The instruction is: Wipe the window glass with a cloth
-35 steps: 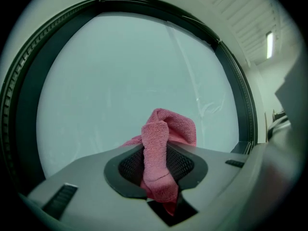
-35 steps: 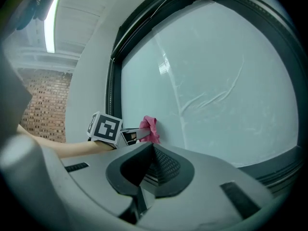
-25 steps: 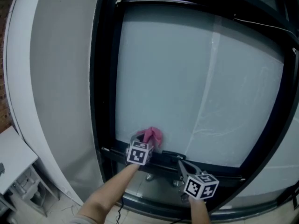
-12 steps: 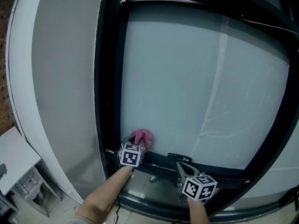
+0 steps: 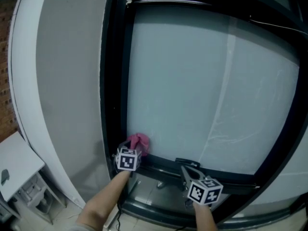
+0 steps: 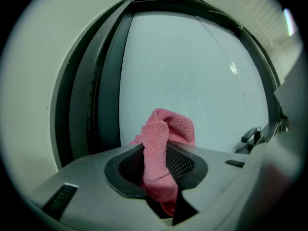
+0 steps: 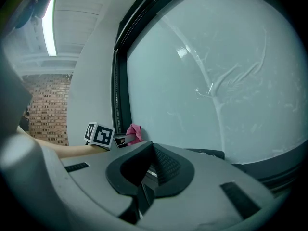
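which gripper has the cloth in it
The left gripper: its fingers are shut on the pink cloth at the lower left corner of the window glass. The right gripper holds nothing between its fingers.

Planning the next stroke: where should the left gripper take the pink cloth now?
Probably sweep upward along the pale window glass: the left gripper, shut on the pink terry cloth, sits at its lower-left corner beside the black frame, with most glass above.
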The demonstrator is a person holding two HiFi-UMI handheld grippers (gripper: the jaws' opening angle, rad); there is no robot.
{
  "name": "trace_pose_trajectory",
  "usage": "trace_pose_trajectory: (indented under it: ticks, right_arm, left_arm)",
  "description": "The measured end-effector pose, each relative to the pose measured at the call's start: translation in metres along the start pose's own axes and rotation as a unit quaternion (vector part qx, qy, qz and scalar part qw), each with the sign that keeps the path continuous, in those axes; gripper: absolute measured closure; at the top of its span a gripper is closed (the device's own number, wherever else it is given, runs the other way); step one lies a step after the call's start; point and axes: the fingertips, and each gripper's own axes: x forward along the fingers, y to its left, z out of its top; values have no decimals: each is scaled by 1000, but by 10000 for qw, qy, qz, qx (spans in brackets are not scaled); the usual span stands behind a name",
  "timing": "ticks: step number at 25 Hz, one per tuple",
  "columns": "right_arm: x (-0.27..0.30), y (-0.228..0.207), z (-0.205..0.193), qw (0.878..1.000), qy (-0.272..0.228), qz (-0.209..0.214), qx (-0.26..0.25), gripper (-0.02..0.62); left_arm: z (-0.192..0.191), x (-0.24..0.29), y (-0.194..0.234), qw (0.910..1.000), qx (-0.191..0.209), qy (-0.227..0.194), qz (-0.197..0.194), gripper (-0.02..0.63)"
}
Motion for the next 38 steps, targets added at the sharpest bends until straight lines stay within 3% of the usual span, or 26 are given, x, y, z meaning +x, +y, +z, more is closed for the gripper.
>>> trace_pose_trajectory:
  ticks: [8, 13, 17, 21, 25, 29, 38]
  right_arm:
    - [-5, -14, 19, 9990, -221, -200, -329, 606]
    - [-25, -21, 41, 9951, -729, -56, -660, 606]
    - [-43, -25, 54, 9910, -914, -283, -938, 606]
    - [-61, -28, 59, 9892, -1095, -518, -826, 606]
    - [-81, -33, 57, 9886, -1103, -655, -793, 606]
    - [-97, -33, 54, 9903, -1188, -461, -547, 606]
    - [-105, -41, 46, 9902, -1088, -641, -589, 607]
  left_arm:
    - [35, -29, -69, 9908, -257, -453, -1251, 500]
    - [63, -55, -130, 9754, -105, -666, -2097, 495]
    - [81, -77, -171, 9622, -46, -809, -2600, 492]
    - [84, -96, -207, 9488, -10, -780, -3062, 491]
    - [83, -109, -231, 9413, -79, -848, -3265, 491]
    - [71, -119, -244, 9384, -209, -795, -3356, 491]
    - [63, -132, -258, 9326, -310, -767, -3514, 491]
